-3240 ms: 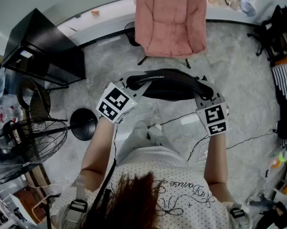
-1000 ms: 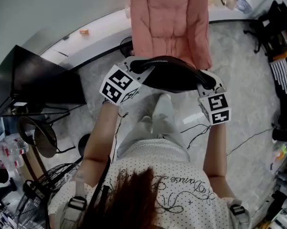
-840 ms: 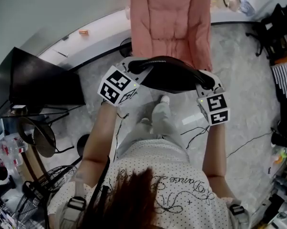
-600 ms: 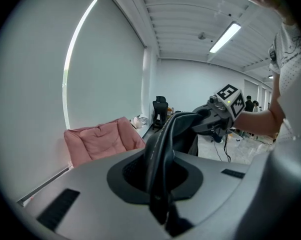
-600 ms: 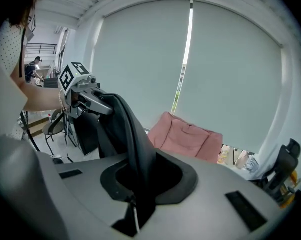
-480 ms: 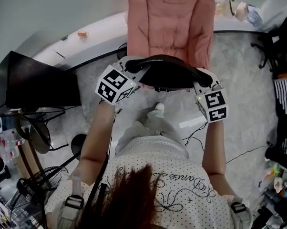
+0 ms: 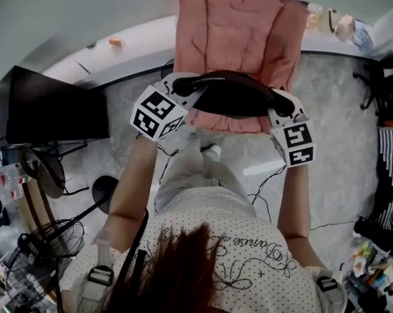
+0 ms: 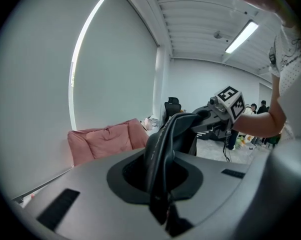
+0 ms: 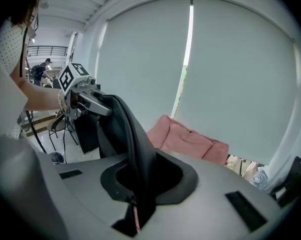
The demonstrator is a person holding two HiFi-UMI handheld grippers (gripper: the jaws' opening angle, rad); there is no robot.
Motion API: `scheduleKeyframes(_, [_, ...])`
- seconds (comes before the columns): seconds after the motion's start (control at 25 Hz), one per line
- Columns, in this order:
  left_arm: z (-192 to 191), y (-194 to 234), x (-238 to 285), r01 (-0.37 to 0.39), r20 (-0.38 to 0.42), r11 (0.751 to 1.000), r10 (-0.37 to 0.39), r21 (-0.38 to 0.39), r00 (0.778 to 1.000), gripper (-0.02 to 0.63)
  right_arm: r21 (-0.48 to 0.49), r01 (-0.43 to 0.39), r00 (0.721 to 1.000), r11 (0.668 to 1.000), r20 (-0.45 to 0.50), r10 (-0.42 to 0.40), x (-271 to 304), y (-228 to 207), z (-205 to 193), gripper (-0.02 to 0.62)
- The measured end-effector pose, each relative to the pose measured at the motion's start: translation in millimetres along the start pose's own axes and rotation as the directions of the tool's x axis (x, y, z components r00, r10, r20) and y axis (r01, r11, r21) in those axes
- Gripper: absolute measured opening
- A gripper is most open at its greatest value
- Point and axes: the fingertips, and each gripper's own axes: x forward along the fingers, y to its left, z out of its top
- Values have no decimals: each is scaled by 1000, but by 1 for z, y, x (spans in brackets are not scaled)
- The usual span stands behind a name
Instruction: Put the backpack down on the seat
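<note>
While we hold the black backpack (image 7: pixel 232 102) up between both tools, it stretches as a dark arc straight out at our 12 o'clock, over the near edge of the pink seat (image 7: pixel 239 31). Our left gripper (image 7: pixel 182 85) takes the bag's 9 o'clock end and our right gripper (image 7: pixel 282 104) takes its 3 o'clock end.

Seen from the left gripper view, the jaws are pinched on a black fold of the backpack (image 8: pixel 165 144), which rises out of the gripper (image 8: pixel 160 181) toward 1 o'clock. The seat (image 8: pixel 105 141) lies beyond it at 10 o'clock. From the right gripper view, that gripper (image 9: pixel 139 186) likewise clamps a black fold of the bag (image 9: pixel 123 129), with the seat (image 9: pixel 188 136) behind at 2 o'clock.

Whether the bag touches the cushion we cannot tell. A black cabinet (image 7: pixel 49 109) stands on the floor at our 9 o'clock.
</note>
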Motion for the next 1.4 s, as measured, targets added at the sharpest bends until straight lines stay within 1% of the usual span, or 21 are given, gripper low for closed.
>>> scheduleKeyframes(0.16, [-2, 17, 10, 10, -24, 1000, -10, -8, 1000, 37, 32, -11, 1000, 999, -16, 11, 17, -7, -1, 52])
scheduleKeyframes(0.4, [-7, 49, 39, 54, -37, 998, -55, -21, 998, 37, 58, 4, 998, 998, -62, 0, 49, -25, -4, 52])
scheduleKeyframes(0.72, [4, 116, 82, 108, -36, 994, -109, -12, 993, 37, 94, 34, 995, 995, -93, -26, 105, -67, 12, 52])
scheduleKeyframes(0.96, [7, 151, 115, 149, -68, 989, -149, -7, 986, 37, 158, 49, 990, 986, -135, -28, 137, -89, 10, 51])
scheduleKeyframes(1.12, [-16, 173, 125, 193, -110, 980, -197, -44, 974, 37, 198, 49, 984, 979, -178, -13, 165, -84, 1, 51])
scheduleKeyframes(1.4, [-50, 168, 152, 183, -160, 977, -199, -111, 967, 37, 233, -7, 974, 973, -218, 59, 184, -87, -39, 51])
